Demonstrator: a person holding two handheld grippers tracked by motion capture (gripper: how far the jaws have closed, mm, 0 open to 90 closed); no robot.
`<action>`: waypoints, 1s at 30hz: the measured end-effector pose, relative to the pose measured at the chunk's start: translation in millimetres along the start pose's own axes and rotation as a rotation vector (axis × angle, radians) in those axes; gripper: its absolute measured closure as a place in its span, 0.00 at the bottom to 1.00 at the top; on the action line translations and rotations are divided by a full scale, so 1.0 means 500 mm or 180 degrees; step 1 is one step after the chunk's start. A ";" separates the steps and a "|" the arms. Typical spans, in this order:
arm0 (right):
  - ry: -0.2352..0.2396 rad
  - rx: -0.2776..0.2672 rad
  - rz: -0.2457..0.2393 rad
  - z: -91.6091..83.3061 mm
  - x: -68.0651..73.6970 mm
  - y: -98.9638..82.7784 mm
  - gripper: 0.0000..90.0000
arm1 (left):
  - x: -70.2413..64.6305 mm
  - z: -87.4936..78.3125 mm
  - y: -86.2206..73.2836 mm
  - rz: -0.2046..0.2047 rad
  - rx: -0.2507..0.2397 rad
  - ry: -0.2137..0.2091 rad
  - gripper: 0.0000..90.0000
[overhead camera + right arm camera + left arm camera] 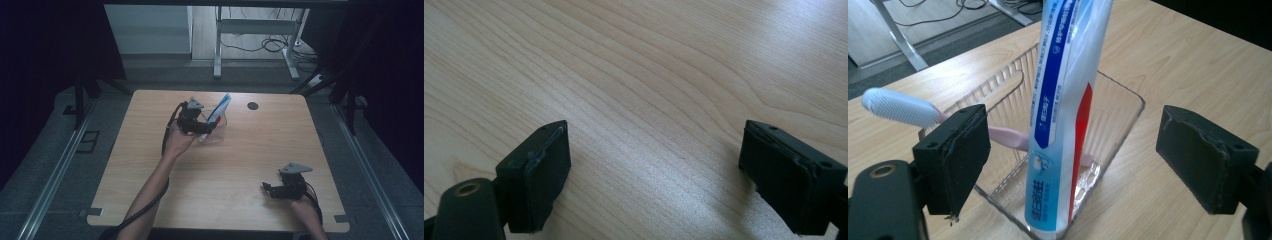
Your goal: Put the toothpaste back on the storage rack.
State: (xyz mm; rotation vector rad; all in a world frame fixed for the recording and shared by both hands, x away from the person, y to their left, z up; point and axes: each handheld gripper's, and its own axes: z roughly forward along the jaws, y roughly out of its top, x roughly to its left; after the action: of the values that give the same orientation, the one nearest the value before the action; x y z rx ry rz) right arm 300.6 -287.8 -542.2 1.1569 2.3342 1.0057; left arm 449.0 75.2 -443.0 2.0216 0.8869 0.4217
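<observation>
Left gripper (1068,160) spread wide, pads clear of everything, nothing pinched; toothpaste tube (1068,110) standing between the two black jaws without touching either. No earlier picture to set beside it, so only the stance told. Seen from the high view at the far left part of the wooden table (250,165), held in a hand (179,142) with the forearm reaching in from the bottom edge.

One tube, one toothbrush (903,107), one clear plastic container (1120,100). Tube upright and slightly tilted inside the container, its lower end down at the near corner of the clear floor, its top rising well above the rim (out past the upper edge of the left gripper view). White body, broad blue band running its length, red stripe beside the blue, blue printed characters near the bottom. Toothbrush lying slantwise in the same container, pink handle passing behind the tube, pale bristled head sticking out over the rim.

Right gripper (272,189) likewise spread, nothing between its pads, hovering low over bare wood at the near right of the table, well apart from the container.

One dark round hole (253,105) in the tabletop, beyond the container.
</observation>
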 end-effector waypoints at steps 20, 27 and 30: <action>-0.0004 -0.0004 0.0001 0.000 0.000 0.000 0.15 | -0.023 -0.029 -0.023 0.0151 0.0017 0.0045 0.14; -0.0006 -0.0004 -0.0001 0.000 0.000 0.000 0.15 | -0.030 -0.039 -0.032 0.0202 0.0018 0.0060 0.14; -0.0005 -0.0004 0.0000 0.000 0.001 0.000 0.15 | -0.032 -0.042 -0.037 0.0215 0.0023 0.0066 0.15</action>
State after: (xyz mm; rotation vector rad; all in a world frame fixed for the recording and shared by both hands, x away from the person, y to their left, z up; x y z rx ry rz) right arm 300.5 -287.5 -542.4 1.1569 2.3319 1.0058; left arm 417.9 82.9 -445.5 2.0615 0.8355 0.4785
